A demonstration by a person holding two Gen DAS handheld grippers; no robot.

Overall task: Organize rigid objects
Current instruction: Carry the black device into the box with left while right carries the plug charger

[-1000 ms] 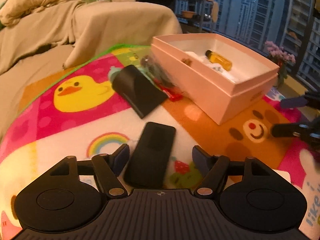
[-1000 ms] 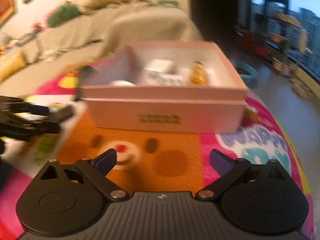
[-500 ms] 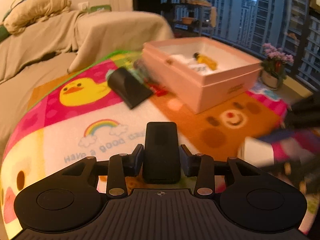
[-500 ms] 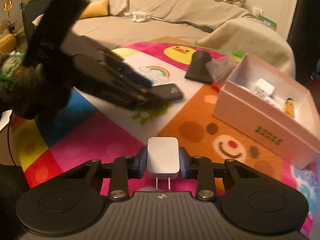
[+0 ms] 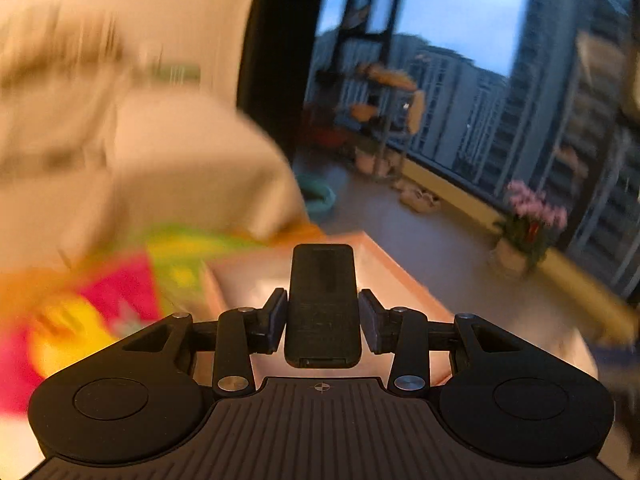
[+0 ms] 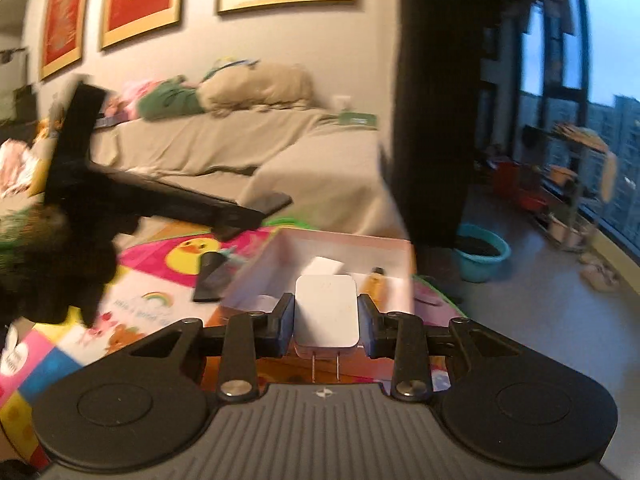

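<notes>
My left gripper (image 5: pixel 322 320) is shut on a flat black device (image 5: pixel 322 304) and holds it in the air over the pink box (image 5: pixel 404 276). The left gripper also shows in the right wrist view (image 6: pixel 240 212), raised at the left with the black device (image 6: pixel 274 202) sticking out. My right gripper (image 6: pixel 326 322) is shut on a white plug adapter (image 6: pixel 326 312), prongs toward the camera, in front of the open pink box (image 6: pixel 352 240). The box holds a small amber bottle (image 6: pixel 374 284) and a white block (image 6: pixel 324 266).
A colourful play mat (image 6: pixel 156 304) covers the surface. A black wedge-shaped object (image 6: pixel 212 276) lies on it left of the box. A covered sofa (image 6: pixel 240 148) stands behind. A teal basin (image 6: pixel 482 256) and a flower pot (image 5: pixel 528 236) are on the floor by the window.
Both grippers have lifted their objects off the mat and moved toward the pink box. The left wrist view is blurred from fast motion.
</notes>
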